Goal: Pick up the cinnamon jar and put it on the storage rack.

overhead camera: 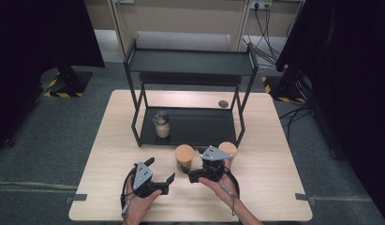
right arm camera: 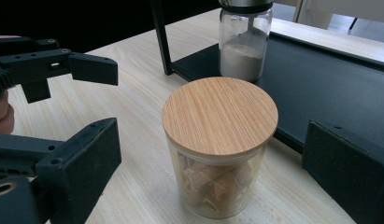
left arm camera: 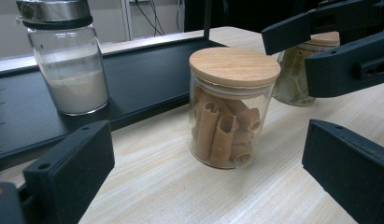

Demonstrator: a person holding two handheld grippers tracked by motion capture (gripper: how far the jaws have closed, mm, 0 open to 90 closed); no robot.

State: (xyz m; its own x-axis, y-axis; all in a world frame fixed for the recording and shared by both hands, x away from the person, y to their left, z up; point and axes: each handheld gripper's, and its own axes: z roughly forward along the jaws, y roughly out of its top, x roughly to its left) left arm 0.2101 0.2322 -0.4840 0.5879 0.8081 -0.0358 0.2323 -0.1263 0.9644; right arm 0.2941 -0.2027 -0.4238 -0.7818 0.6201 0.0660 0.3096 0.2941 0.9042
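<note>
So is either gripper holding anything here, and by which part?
Nothing is held. Both the left gripper and the right gripper have open jaws, flanking the wooden-lidded jar on the table without touching it.

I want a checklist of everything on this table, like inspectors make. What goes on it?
Surface: pale wooden table, bare around the jars.
Job's things: glass jar with wooden lid holding rolled wafers, upright on the table before both grippers.
Clutter: second wooden-lidded jar behind the right gripper; jar of white powder on the black rack's lower shelf.
Grippers: left gripper open; right gripper open, jaws either side of the jar, not touching.
Cables: one trails from each gripper; more by the far wall.
Surroundings: grey floor, dark stands.
</note>
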